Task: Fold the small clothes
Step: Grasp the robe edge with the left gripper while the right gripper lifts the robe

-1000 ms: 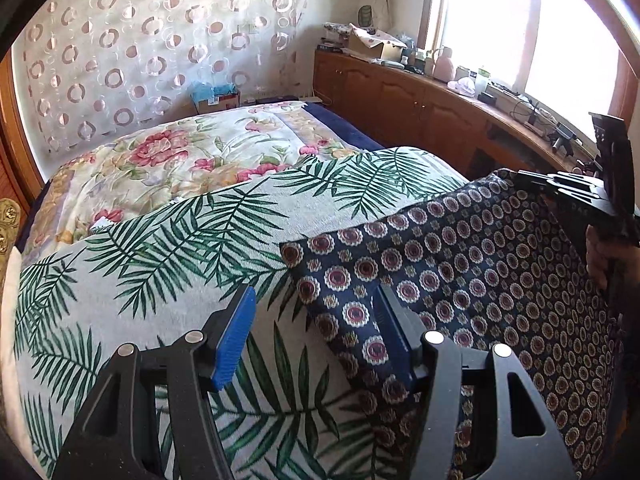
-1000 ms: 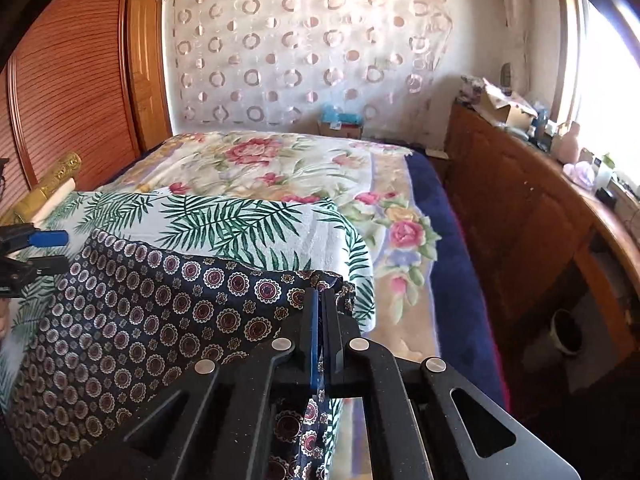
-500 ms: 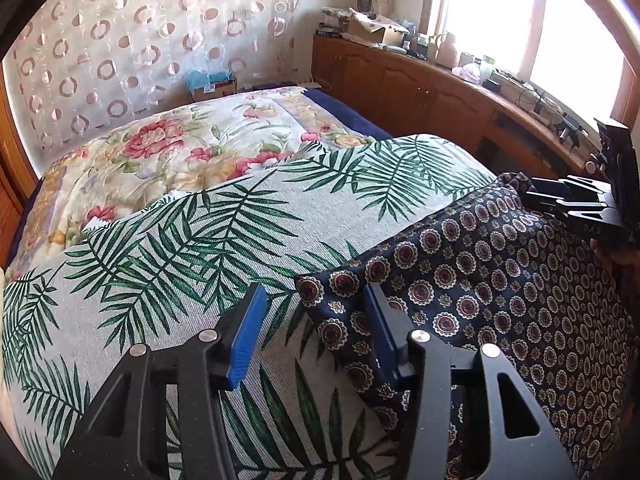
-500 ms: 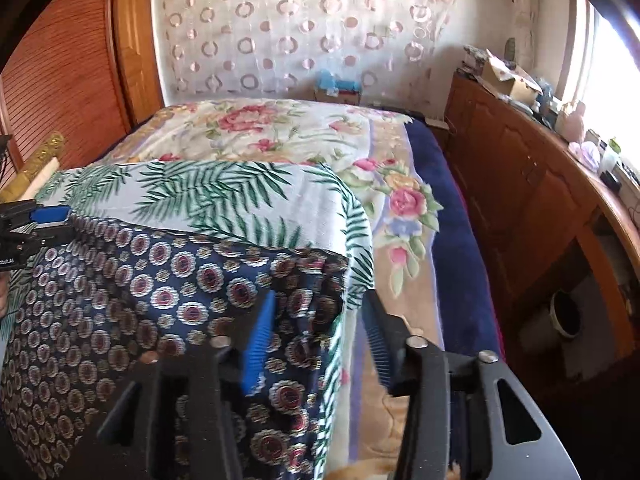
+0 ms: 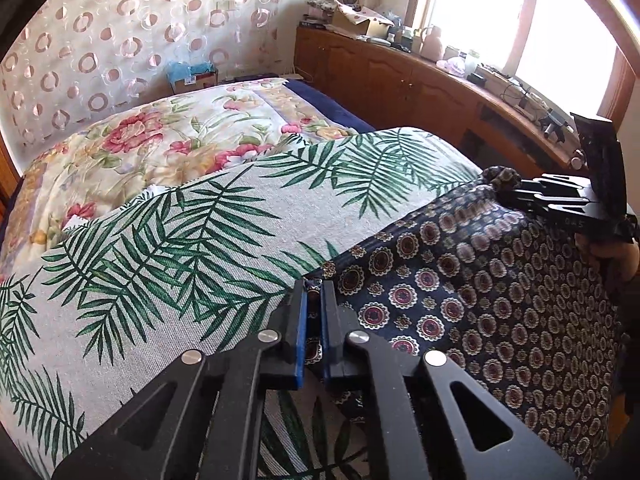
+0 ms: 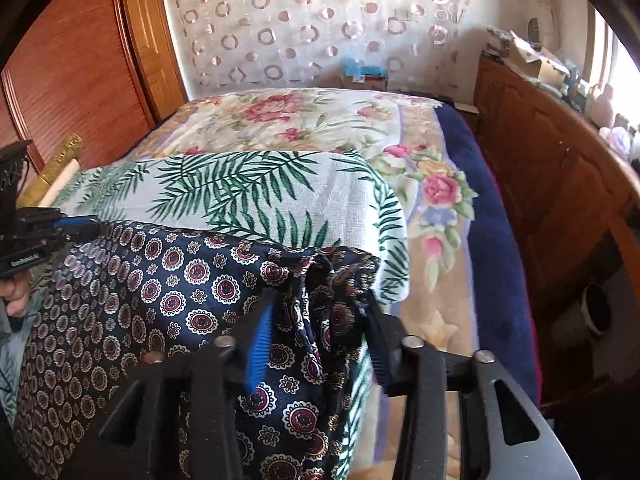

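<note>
Navy medallion-print garment [image 5: 460, 304] drapes lower right over the palm-leaf cloth [image 5: 168, 248] on the bed; left tongs [image 5: 314, 292] clench one corner, right tongs [image 6: 316, 316] are closing around the other, so both should bite evenly before lifting.

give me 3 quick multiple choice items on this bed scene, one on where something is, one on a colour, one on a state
1. What does the patterned garment lie on?
A. the palm-leaf cloth
B. the wooden cabinet
C. the floor

2. What is the garment's ground colour?
A. red
B. dark navy
C. white

3. How is the left hand-held gripper?
A. wide open above the cloth
B. out of view
C. shut on the garment's corner

Answers:
1 A, the leaf print shows around and beyond its edges.
2 B, navy shows between the round medallions.
3 C, both blue pads pinch the fabric corner; the right hand-held gripper is closing with bunched fabric between its jaws.
</note>
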Available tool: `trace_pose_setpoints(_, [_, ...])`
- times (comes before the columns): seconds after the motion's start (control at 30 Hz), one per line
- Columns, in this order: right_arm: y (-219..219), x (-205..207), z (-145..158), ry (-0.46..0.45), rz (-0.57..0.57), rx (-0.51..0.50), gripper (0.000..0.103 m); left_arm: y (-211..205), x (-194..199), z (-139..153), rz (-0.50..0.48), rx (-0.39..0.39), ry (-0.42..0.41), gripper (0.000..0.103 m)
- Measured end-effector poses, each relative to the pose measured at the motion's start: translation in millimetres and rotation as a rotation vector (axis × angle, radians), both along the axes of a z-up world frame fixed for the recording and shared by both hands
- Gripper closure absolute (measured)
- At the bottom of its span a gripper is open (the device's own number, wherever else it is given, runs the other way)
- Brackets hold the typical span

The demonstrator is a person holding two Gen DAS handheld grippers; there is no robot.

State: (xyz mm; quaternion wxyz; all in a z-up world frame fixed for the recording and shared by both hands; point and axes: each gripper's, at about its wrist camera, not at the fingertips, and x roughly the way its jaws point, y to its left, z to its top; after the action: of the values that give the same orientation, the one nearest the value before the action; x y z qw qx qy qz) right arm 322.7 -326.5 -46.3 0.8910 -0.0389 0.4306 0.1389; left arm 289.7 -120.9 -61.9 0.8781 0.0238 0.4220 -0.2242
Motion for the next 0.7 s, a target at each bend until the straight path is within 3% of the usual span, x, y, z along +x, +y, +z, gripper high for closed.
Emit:
trace_pose_setpoints(0.03, [2,-3,3,-0.005,0.007,-0.007,0.094,0,-1,3,-0.004,-0.011,-0.002,0.098])
trace_pose_setpoints(0.13, [15,-22,17,-0.052,0.046,-0.048,0.095,0,-15,25,-0.019,-0.046,-0.058,0.099])
trace_pose_setpoints(0.27, [25,-49,48,-0.135,0.058,-0.024,0.095,5,-40,59,-0.022,-0.102,-0.145,0.099])
trace_pose_setpoints(0.7, [55,-195,190,-0.497,0.056,-0.01,0.096,57,-177,196,0.018,-0.192,-0.47,0.099])
